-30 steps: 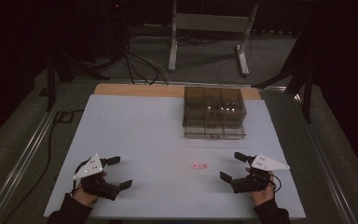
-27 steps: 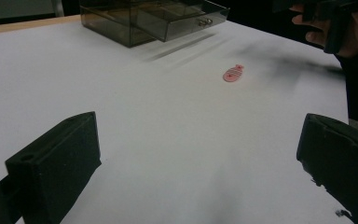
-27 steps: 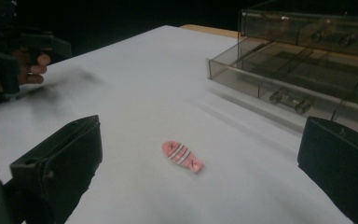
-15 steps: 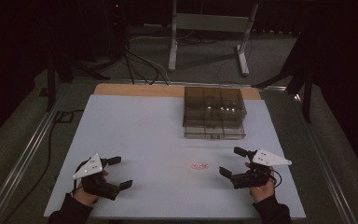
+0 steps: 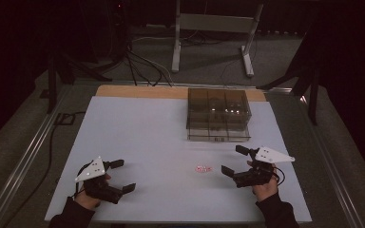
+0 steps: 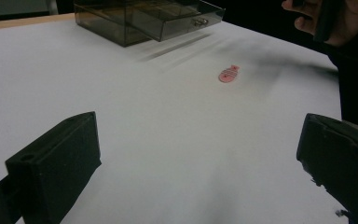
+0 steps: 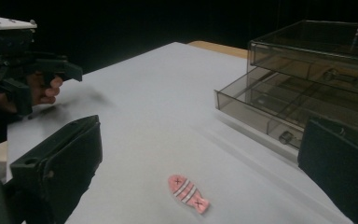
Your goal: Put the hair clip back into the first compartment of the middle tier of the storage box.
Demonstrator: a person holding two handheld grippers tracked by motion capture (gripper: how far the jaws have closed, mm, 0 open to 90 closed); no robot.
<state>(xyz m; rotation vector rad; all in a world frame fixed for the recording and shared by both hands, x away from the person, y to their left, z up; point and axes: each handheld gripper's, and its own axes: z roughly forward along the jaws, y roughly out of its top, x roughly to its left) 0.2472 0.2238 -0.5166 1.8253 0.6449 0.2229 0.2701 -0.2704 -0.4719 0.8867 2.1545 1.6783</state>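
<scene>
A small pink fish-shaped piece (image 5: 203,168) with pale stripes lies flat on the white table (image 5: 147,133). My right gripper (image 5: 232,160) hovers just right of it, open and holding nothing. In the right gripper view the fish (image 7: 188,193) lies low between that gripper's (image 7: 198,163) wide-apart jaws. My left gripper (image 5: 123,175) rests near the front left, open and holding nothing. The left gripper view looks between its (image 6: 196,163) spread jaws at the fish (image 6: 228,74) farther off.
A smoky clear drawer box (image 5: 218,114) stands at the back right of the table, its bottom drawer (image 7: 279,112) pulled partly out. A wooden strip (image 5: 138,91) edges the table's far side. Beyond it are stand legs and cables on the floor.
My right gripper has shifted slightly forward and toward the fish. The left gripper has barely moved.
</scene>
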